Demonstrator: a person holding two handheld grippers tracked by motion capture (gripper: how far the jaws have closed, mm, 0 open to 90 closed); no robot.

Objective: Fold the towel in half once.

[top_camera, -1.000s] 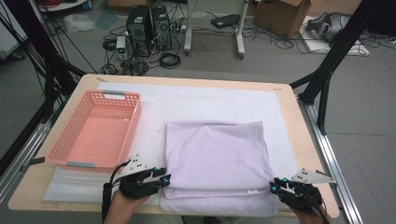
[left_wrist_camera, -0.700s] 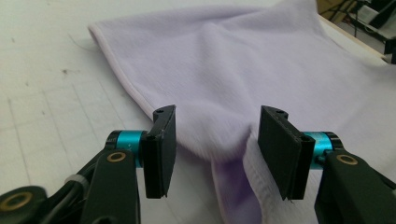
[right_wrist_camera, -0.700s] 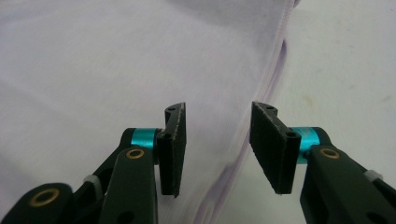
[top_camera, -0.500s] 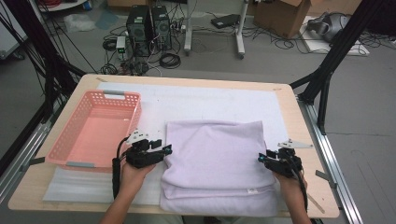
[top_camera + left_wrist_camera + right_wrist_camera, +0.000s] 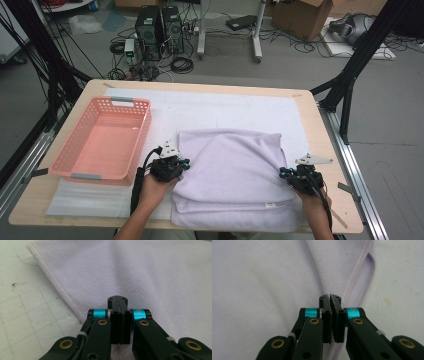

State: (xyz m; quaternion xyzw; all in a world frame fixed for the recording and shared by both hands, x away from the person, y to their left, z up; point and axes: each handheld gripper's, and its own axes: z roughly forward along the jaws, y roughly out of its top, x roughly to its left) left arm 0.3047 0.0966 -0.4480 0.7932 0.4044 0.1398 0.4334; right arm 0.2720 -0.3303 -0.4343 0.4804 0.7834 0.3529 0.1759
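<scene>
Lilac towel [image 5: 235, 175]: soft terry, stitched hem, folded w/ top layer set back from front layers, small white tag at front fold. Lies on white mat [image 5: 210, 110], centre-right of desk [image 5: 320, 125], near front edge; pink basket [image 5: 102, 142] well apart by left edge. Left gripper [image 5: 184, 163] at towel's left edge, jaws pressed together; cloth between them not visible, can't tell. Right gripper [image 5: 284, 173] at right edge, jaws closed, pinching hem.
</scene>
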